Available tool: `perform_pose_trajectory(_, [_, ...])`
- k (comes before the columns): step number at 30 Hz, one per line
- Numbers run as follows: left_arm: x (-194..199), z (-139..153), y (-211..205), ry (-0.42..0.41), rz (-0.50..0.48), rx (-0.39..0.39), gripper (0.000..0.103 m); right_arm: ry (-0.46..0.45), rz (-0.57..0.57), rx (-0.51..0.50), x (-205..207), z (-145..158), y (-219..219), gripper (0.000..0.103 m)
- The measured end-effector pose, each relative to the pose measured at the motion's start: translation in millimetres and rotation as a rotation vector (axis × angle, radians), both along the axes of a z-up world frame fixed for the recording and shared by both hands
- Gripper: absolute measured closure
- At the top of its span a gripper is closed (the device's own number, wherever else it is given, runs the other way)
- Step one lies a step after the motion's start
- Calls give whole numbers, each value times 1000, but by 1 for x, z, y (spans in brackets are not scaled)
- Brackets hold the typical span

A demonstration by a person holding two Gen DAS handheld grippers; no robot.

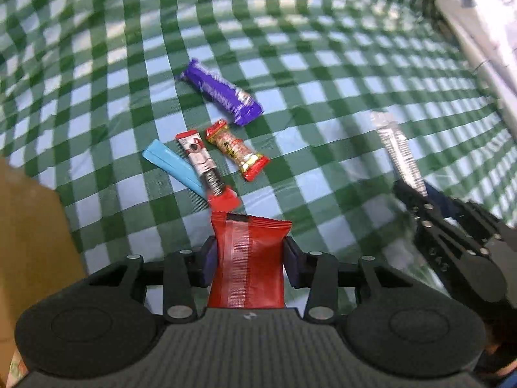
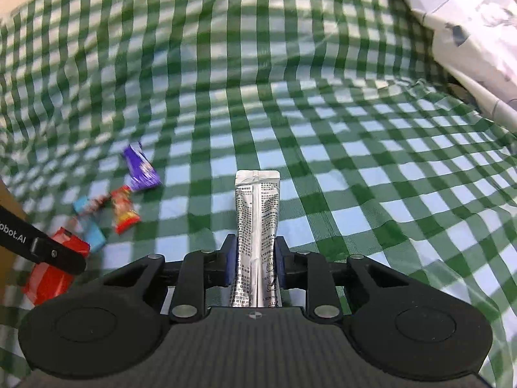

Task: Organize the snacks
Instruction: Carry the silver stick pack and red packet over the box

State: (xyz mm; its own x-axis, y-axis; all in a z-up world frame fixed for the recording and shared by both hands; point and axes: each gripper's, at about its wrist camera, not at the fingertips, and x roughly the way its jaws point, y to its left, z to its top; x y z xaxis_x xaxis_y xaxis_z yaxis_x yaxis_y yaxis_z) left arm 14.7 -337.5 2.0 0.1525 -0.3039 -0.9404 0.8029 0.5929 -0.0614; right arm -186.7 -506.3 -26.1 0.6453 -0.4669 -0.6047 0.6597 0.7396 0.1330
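Note:
My left gripper (image 1: 248,260) is shut on a red snack packet (image 1: 248,258) and holds it above the green checked cloth. My right gripper (image 2: 255,263) is shut on a silver stick sachet (image 2: 257,226); this gripper (image 1: 416,194) and its sachet (image 1: 399,152) also show at the right of the left wrist view. On the cloth lie a purple bar (image 1: 223,92), a red and gold snack (image 1: 237,150), a red and silver wrapper (image 1: 205,168) and a blue packet (image 1: 173,165). In the right wrist view the red packet (image 2: 51,268) sits at the lower left.
A brown cardboard box (image 1: 29,242) stands at the left edge. A white patterned cloth or bag (image 2: 468,32) lies at the far right. The green checked cloth (image 1: 323,64) covers the whole surface and is wrinkled.

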Motion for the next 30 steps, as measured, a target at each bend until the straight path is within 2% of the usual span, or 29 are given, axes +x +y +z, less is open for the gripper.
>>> perform_pose_trajectory(7, [-38,67,53,-22,21,-113,56,-102,19,9,-16,51,58,78])
perform_pose_trajectory(17, [-75,138,174,-105,117,-141,56,-180,206,-9,-30,121,169,78])
perform_pose_trajectory(22, [-87,153,241,-139,184,-132,56,-172,323,-11,-38,144,240,78])
perform_pose_trajectory(30, [-105,154,345,-145,274,-148,56,-124,469,-15,-49,163,341,77])
